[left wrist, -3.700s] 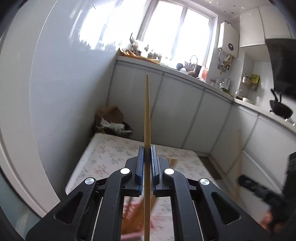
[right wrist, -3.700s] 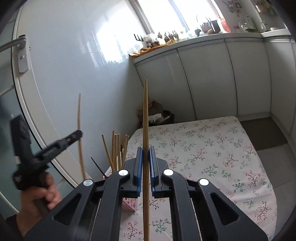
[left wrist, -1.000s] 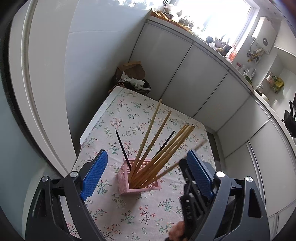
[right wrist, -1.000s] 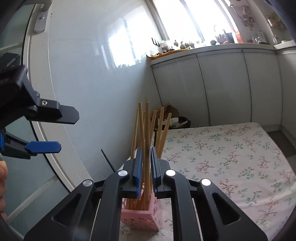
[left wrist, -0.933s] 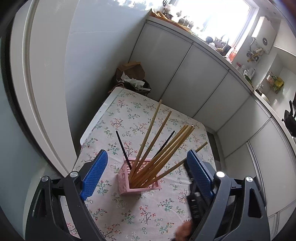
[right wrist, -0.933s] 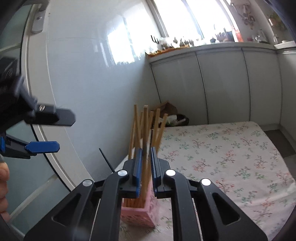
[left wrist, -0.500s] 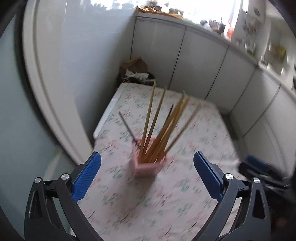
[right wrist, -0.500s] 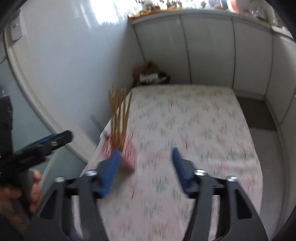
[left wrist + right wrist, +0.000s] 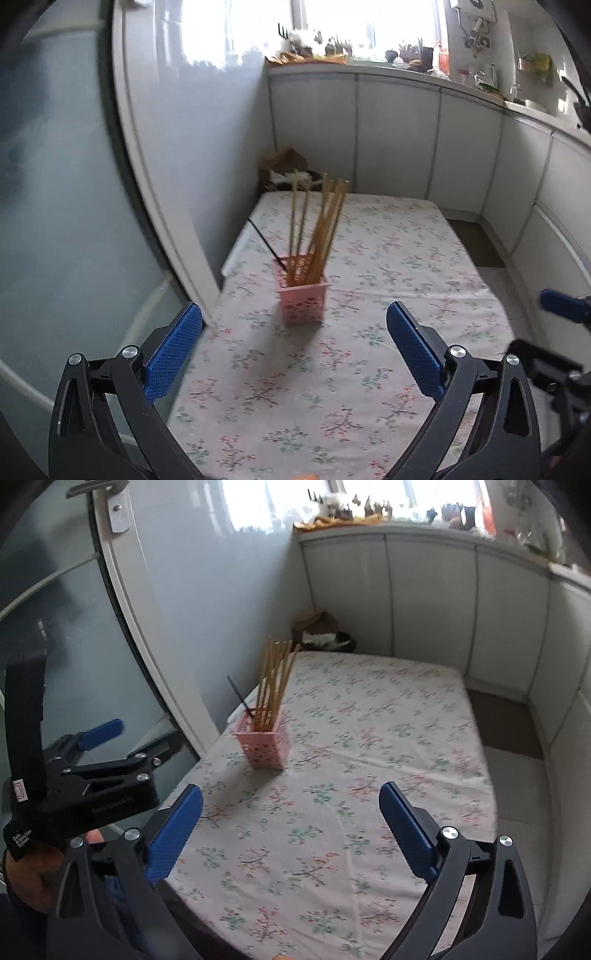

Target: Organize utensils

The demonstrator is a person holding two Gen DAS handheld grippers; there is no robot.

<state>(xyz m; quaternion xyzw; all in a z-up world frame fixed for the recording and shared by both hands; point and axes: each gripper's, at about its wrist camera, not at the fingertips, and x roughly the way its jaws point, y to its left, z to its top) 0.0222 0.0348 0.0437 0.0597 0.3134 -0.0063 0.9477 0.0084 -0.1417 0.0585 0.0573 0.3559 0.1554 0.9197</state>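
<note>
Left wrist: bin [image 9: 284, 166], seemingly, behind table [image 9: 406, 229].

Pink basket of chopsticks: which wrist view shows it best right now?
The left wrist view: the pink basket sits near centre, its chopsticks spread out, though slightly blurred. The right wrist view shows the same basket sharper but off to the left, with its sticks bunched together.

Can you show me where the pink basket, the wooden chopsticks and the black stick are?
pink basket [image 9: 303, 302]: left wrist view, front wall.
wooden chopsticks [image 9: 325, 225]: left wrist view, middle of the bundle.
black stick [image 9: 239, 696]: right wrist view, its shaft.
</note>
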